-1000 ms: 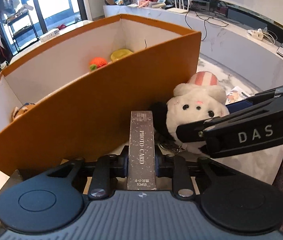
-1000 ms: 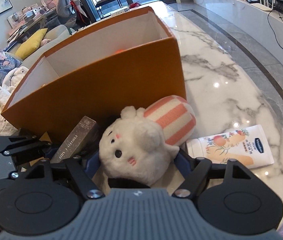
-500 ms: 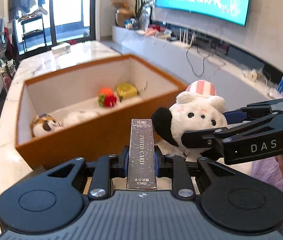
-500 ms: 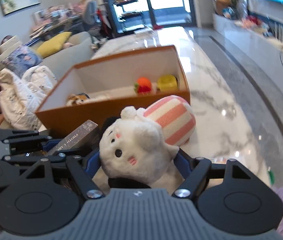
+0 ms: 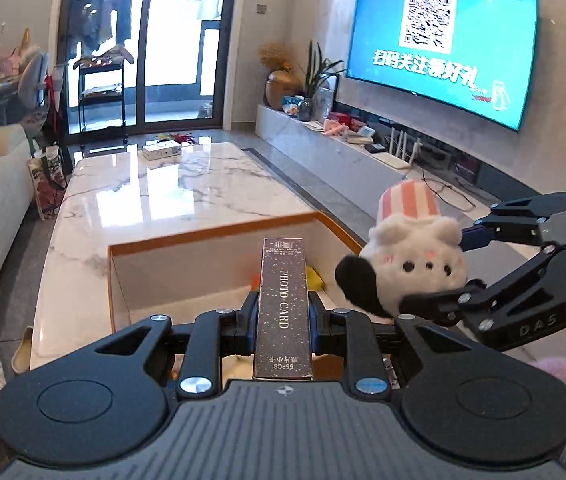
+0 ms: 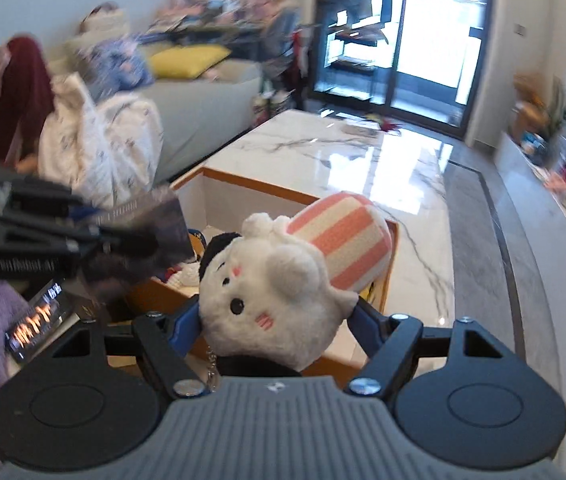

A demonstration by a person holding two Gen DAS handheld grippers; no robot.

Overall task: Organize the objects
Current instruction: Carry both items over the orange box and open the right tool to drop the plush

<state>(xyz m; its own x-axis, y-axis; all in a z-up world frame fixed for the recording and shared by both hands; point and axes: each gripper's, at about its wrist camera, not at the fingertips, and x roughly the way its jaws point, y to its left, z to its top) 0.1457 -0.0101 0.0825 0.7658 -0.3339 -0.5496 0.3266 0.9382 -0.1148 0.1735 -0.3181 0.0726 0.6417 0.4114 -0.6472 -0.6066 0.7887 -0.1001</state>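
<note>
Orange trims the rim of the open box (image 5: 211, 236) below both of your hands; its white inner walls show, and it sits on the marble worktop (image 5: 155, 184). Your left hand-held gripper (image 5: 283, 316) is closed on the dark photo card box (image 5: 283, 304), which stands on edge between the fingers and points forward over the box's opening. The lettering "PHOTO CARD" runs along its top face. From the right wrist view the same card box (image 6: 151, 228) appears blurred at the left, held above the near corner of the orange box (image 6: 283, 196).

Your right hand-held gripper (image 6: 275, 316) is clamped around the white plush toy (image 6: 267, 292), its blue-padded fingers (image 6: 185, 320) pressing in on both sides of the round body. The toy has a pink and cream striped hat, a black ear and a small metal chain hanging beneath it. In the left wrist view the plush toy (image 5: 411, 268) hangs just to the right of the card box, over the right edge of the orange box, with your right hand-held gripper (image 5: 439, 276) reaching in from the right.

Inside the box, small yellow and orange things (image 5: 315, 276) peek out beside the card box; you cannot tell what they are. A small white carton (image 5: 162, 150) lies at the far end of the worktop, and a lit television (image 5: 443, 48) hangs on the wall to the right.
</note>
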